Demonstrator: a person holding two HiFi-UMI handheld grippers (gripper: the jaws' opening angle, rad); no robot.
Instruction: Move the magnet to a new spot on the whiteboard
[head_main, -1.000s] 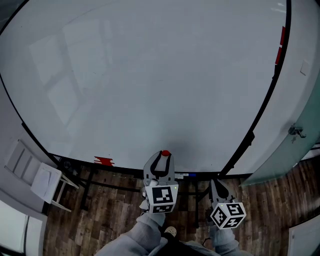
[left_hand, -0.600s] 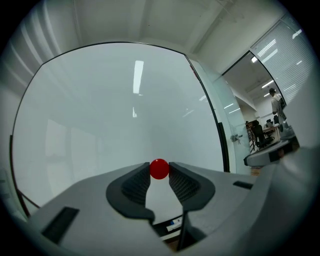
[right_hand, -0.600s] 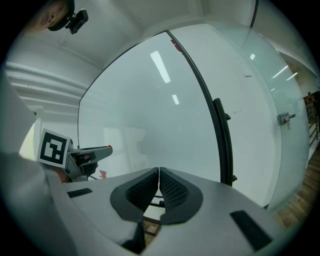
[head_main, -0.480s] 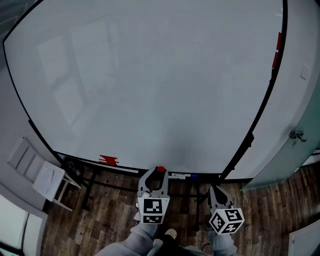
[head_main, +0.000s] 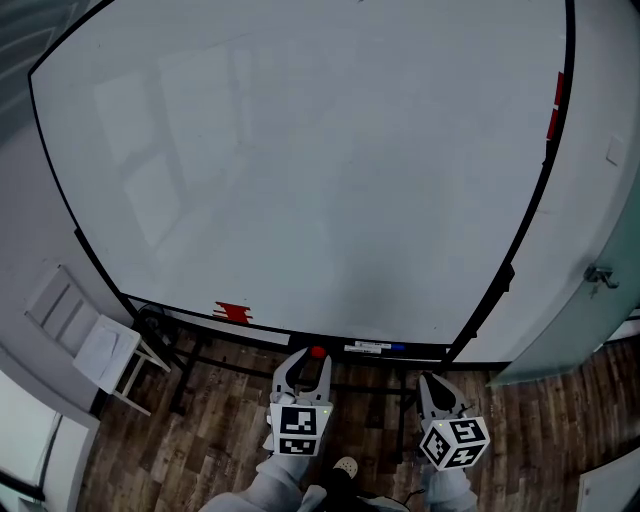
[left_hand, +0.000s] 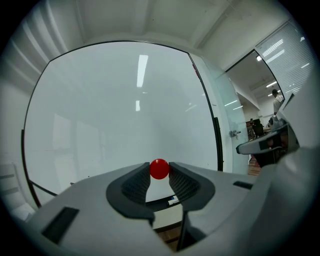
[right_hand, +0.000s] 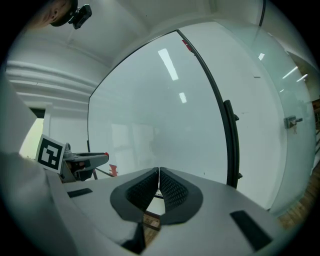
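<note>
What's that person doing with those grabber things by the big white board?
A person holds a claw in each hand, facing the whiteboard. The left claw pinches a small red magnet, low near the board's bottom edge and seemingly off its surface. The right claw is shut and empty. The magnet isn't placed anywhere new yet.
</note>
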